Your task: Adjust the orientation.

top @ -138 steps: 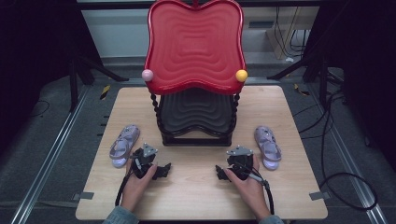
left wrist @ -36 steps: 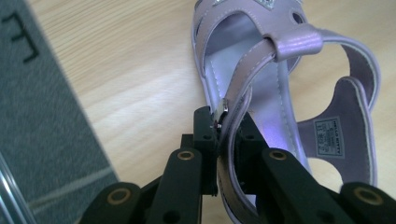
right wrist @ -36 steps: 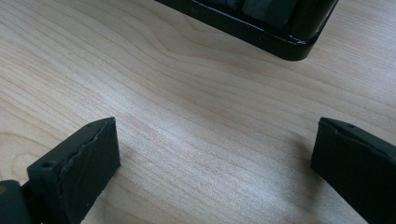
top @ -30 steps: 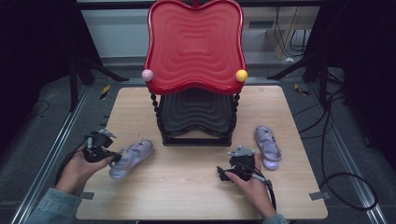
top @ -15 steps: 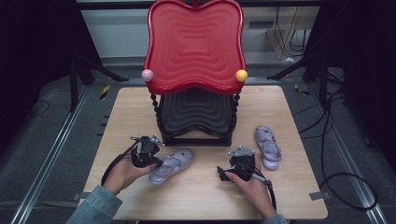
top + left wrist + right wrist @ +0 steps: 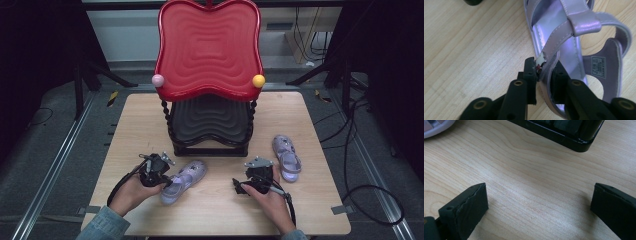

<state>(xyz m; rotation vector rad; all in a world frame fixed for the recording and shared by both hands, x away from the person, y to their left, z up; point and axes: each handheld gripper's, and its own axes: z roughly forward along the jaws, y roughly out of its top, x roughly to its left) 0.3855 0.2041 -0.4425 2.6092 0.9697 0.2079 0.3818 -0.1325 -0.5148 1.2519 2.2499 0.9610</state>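
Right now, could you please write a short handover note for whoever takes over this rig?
Left gripper: shut on the strap of the lilac sandal, which lies on the wooden table in front of the two-tier rack.
Right gripper: open, holding nothing, low over bare wood just right of centre.
Second lilac sandal: on the table to the right of the rack, untouched.
Done: first sandal gripped.
Left: probably placing both sandals on the rack, whose black and red shelves hold nothing so far.
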